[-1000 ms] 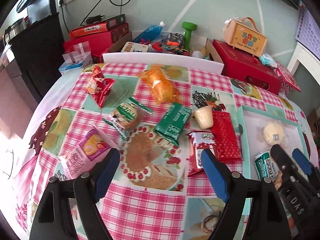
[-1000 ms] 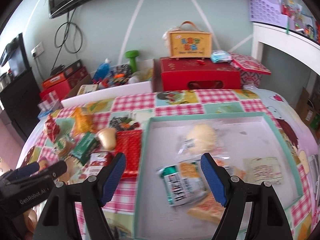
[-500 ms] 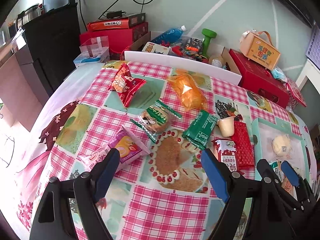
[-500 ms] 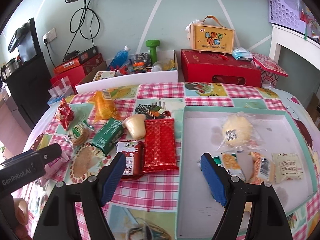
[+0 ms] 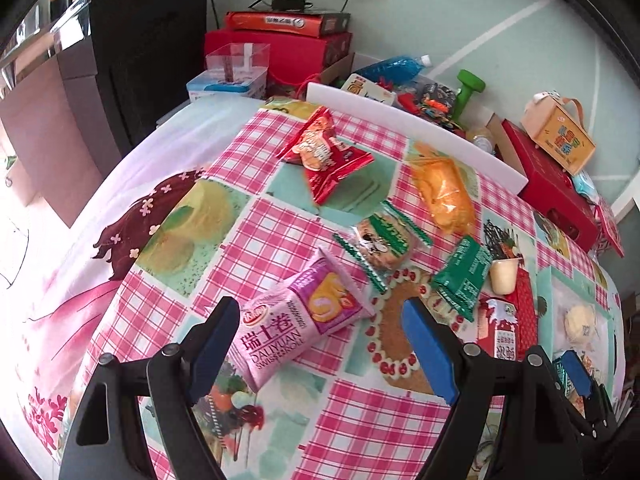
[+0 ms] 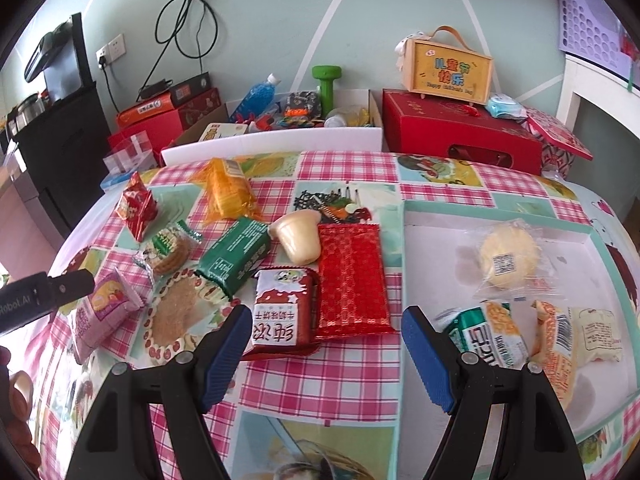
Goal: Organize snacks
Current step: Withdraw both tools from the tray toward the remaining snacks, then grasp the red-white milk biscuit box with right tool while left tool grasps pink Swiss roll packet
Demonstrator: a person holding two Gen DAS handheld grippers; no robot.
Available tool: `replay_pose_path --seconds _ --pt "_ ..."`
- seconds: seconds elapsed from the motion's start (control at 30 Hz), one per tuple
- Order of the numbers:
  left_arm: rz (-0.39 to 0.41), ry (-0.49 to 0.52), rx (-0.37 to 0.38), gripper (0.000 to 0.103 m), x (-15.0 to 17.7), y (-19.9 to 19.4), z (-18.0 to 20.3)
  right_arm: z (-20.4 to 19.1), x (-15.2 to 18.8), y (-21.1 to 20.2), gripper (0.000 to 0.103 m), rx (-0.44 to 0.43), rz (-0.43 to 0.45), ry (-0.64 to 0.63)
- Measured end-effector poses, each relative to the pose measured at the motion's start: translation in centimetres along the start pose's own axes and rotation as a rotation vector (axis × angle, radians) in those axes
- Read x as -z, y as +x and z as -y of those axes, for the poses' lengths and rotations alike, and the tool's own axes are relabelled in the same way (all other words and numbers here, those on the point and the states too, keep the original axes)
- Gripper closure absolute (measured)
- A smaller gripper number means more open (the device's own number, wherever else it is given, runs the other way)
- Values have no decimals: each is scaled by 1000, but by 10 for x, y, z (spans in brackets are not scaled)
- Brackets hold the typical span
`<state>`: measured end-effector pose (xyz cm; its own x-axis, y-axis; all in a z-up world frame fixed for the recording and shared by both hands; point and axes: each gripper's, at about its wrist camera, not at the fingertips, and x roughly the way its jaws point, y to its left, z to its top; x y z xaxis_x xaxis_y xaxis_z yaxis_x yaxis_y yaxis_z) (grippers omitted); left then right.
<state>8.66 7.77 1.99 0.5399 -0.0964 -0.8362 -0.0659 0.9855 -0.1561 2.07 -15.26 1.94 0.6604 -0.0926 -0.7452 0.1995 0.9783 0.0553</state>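
Observation:
Several snacks lie on the checked tablecloth. My left gripper (image 5: 324,344) is open, low over a pink Swiss roll pack (image 5: 296,320), which lies between its jaws. Beyond lie a round green biscuit pack (image 5: 382,240), a green bar pack (image 5: 464,276), an orange pack (image 5: 444,196) and a red bag (image 5: 320,156). My right gripper (image 6: 324,352) is open and empty above a red-and-white pack (image 6: 282,316) and a red patterned pack (image 6: 352,280). A pudding cup (image 6: 298,238) lies beside them. The teal tray (image 6: 600,236) at right holds several packs.
A white foam board (image 6: 272,142) stands at the table's far edge, with boxes, a blue bottle (image 6: 256,98) and a green dumbbell (image 6: 328,84) behind it. Red gift boxes (image 6: 460,132) stand at the back right. A black cabinet (image 5: 136,60) stands at the left.
My left gripper has moved left and down to the pink Swiss roll pack. My right gripper has swung left from over the tray to the red packs. Both stay open.

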Motion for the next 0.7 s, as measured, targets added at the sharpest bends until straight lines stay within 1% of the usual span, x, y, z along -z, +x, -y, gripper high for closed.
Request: replay_pose_path --seconds 0.2,0.43,0.53,0.7 --pt "-25 -19 -30 19 -3 18 -11 -6 1 9 23 -8 -7 -13" --pt "-3 12 -41 19 -4 30 -10 -7 2 18 25 -25 -18 -8" --pt "15 43 -52 19 -6 31 -8 -10 3 23 26 -28 -28 -14" --pt "-12 73 -32 19 -5 41 -5 -16 5 31 31 -32 -48 -29"
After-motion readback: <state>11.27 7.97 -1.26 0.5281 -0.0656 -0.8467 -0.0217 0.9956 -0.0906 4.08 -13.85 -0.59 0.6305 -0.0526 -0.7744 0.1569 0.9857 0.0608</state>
